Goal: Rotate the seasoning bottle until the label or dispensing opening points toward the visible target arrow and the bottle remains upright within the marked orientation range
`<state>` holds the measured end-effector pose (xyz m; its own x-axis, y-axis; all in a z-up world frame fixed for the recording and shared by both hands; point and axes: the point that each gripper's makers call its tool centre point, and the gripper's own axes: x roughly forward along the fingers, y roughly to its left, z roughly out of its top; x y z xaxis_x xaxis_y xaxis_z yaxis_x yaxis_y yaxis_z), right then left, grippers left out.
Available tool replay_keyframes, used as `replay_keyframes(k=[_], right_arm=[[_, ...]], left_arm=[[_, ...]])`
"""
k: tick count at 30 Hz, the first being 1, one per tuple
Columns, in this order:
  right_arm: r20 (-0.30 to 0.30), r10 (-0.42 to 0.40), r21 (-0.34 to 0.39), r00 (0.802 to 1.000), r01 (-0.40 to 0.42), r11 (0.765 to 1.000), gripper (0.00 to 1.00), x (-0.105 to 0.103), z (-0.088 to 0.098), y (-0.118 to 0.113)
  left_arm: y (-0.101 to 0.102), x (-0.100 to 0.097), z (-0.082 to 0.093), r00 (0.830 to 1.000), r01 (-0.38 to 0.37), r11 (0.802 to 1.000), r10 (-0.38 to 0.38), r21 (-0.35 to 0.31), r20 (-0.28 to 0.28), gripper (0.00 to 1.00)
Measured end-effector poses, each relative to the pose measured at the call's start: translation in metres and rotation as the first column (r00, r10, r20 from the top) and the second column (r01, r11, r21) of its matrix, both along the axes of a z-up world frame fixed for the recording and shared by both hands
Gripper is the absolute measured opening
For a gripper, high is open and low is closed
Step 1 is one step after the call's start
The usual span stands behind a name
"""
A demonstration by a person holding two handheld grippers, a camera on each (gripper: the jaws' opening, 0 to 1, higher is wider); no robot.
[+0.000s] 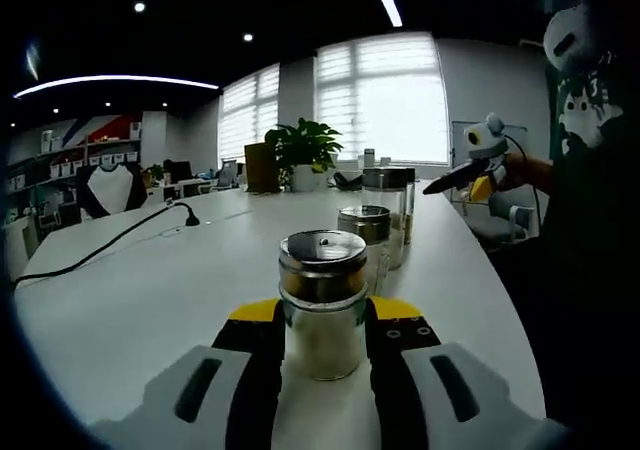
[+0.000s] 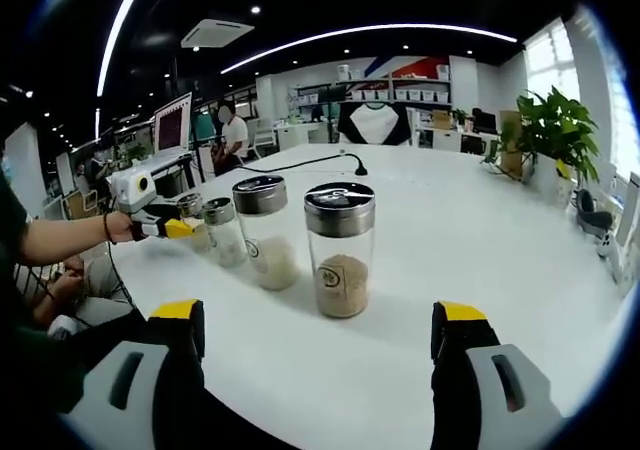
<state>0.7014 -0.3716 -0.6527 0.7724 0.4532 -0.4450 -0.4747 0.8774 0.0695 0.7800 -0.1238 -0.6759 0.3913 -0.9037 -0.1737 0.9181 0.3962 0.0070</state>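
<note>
- No target arrow or marked range can be made out on the white bench [image 1: 150, 290] in either view, and the labels on the jars are too small to read.
- In the left gripper view, the seasoning bottle [image 1: 322, 305] stands upright on the bench, and its base is partly hidden between the jaws.
- The left claw [image 1: 322, 345] is closed on the seasoning bottle, with a black pad pressed to each side of the glass.
- Behind the seasoning bottle a second jar [image 1: 366, 232] is partly covered by it, and a taller third jar [image 1: 390, 210] stands beyond that.
- In the right gripper view, the right claw [image 2: 318, 332] is spread wide and holds nothing; its yellow-tipped jaws stand well apart, short of the jars.
- The nearest tall jar [image 2: 340, 250] sits between those jaws, not touched.
- Farther left in the row, the left claw [image 2: 190, 228] hides most of the seasoning bottle.
- A potted plant [image 1: 303, 152] stands beyond the jars.
</note>
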Motion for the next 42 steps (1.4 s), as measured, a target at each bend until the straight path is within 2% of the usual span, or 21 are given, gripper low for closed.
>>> replay_keyframes(k=[9,16,17,18,21,23,29,32,35,37,38,39,40,42], right_arm=[[-0.003,-0.013,0.000,1.000,0.013,1.000,0.96,-0.001,-0.001,-0.005],[-0.010,-0.017,-0.001,1.000,0.017,1.000,0.96,-0.002,-0.003,-0.007],[-0.010,-0.018,-0.001,1.000,0.018,1.000,0.96,-0.002,-0.003,-0.007],[-0.008,-0.020,-0.001,1.000,0.020,1.000,0.96,-0.002,-0.002,-0.008],[-0.007,-0.021,-0.001,1.000,0.021,1.000,0.96,-0.003,-0.002,-0.008],[-0.011,-0.020,-0.002,1.000,0.020,1.000,0.96,-0.003,-0.003,-0.008],[-0.012,-0.027,0.002,1.000,0.027,1.000,0.96,-0.003,-0.004,-0.010],[-0.017,-0.029,0.000,0.999,0.029,1.000,0.96,-0.003,-0.006,-0.011],[-0.019,-0.031,-0.002,0.999,0.031,1.000,0.96,-0.004,-0.007,-0.012],[-0.019,-0.033,0.000,0.999,0.033,0.999,0.96,-0.004,-0.007,-0.013],[-0.018,-0.033,0.002,0.999,0.033,0.999,0.96,-0.004,-0.006,-0.013],[-0.017,-0.034,0.003,0.999,0.034,0.999,0.96,-0.004,-0.006,-0.013],[-0.013,-0.034,0.006,0.999,0.034,0.999,0.96,-0.003,-0.005,-0.012],[-0.017,-0.032,0.004,0.999,0.032,0.999,0.96,-0.004,-0.006,-0.012]], left_arm=[[0.000,-0.002,0.000,0.997,0.082,0.997,-0.082,0.005,-0.017,0.33],[-0.001,-0.004,-0.001,0.996,0.088,0.996,-0.088,0.012,-0.006,0.34],[0.000,-0.004,-0.002,0.996,0.084,0.996,-0.084,0.034,-0.005,0.34],[0.002,-0.002,-0.005,0.997,0.068,0.995,-0.069,0.072,0.016,0.37],[0.002,-0.004,-0.003,0.998,0.058,0.997,-0.058,0.049,-0.005,0.53],[0.003,-0.007,-0.002,0.999,0.048,0.998,-0.047,0.048,-0.004,0.53],[0.008,-0.008,0.006,0.999,-0.044,0.999,0.044,-0.021,-0.002,0.53],[0.012,-0.006,0.000,0.995,-0.094,0.995,0.094,0.022,0.012,0.54],[0.012,-0.008,0.001,0.991,-0.133,0.991,0.133,0.016,0.006,0.54],[0.014,-0.007,0.003,0.983,-0.182,0.983,0.182,0.014,0.004,0.53],[0.020,-0.002,0.003,0.970,-0.242,0.970,0.241,0.031,0.012,0.53],[0.023,0.000,0.004,0.962,-0.271,0.962,0.271,0.030,0.014,0.51],[0.022,-0.001,0.011,0.959,-0.283,0.959,0.283,-0.020,0.004,0.52],[0.021,-0.005,0.016,0.955,-0.297,0.954,0.298,-0.029,0.012,0.53]])
